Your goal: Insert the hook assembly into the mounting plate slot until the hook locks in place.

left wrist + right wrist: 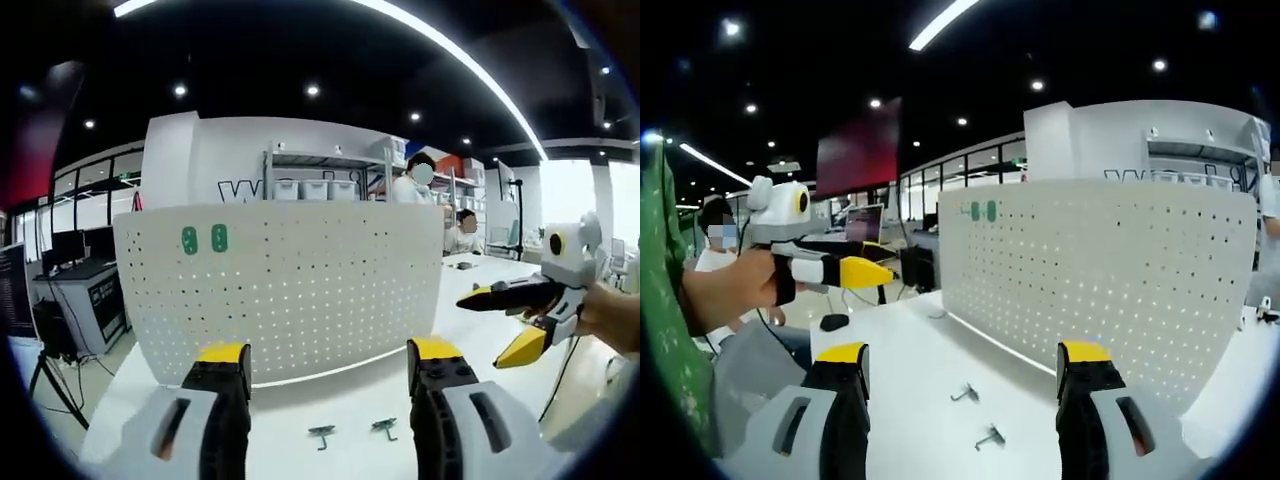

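two small metal hooks on the white table (300, 400), lying flat just in front of the pegboard's foot: left hook (321, 435), right hook (384, 428) in the left gripper view. same pair in the right gripper view, near hook (990, 436) and far hook (963, 393). neither touched, neither in the board.

pegboard (280, 290) upright, white, perforated, two green marks at its 10 o'clock corner; also at (1100, 280) in the right gripper view, angled away toward 3 o'clock.

left gripper (328, 365): jaws spread wide, empty. hooks at 6 o'clock from the fingertips, low between the jaws, so below and slightly short of the tips. looks the nearer of the two.

right gripper (965, 360): jaws apart, empty. hooks again between the jaws toward 6 o'clock. from the left gripper view it sits at 3 o'clock (525, 320), held in a hand (610, 315), raised off the table and well apart from the hooks; jaws parted there too. left gripper appears in the right gripper view at 9 o'clock (875, 272).

long axis of each hook too small to read reliably; appears roughly across the left jaw gap.

judgement: pick not started. next move likely a dip down toward 6 o'clock onto one hook, then lift to a board slot. risk: thin flat part, easy to skid on the tabletop.
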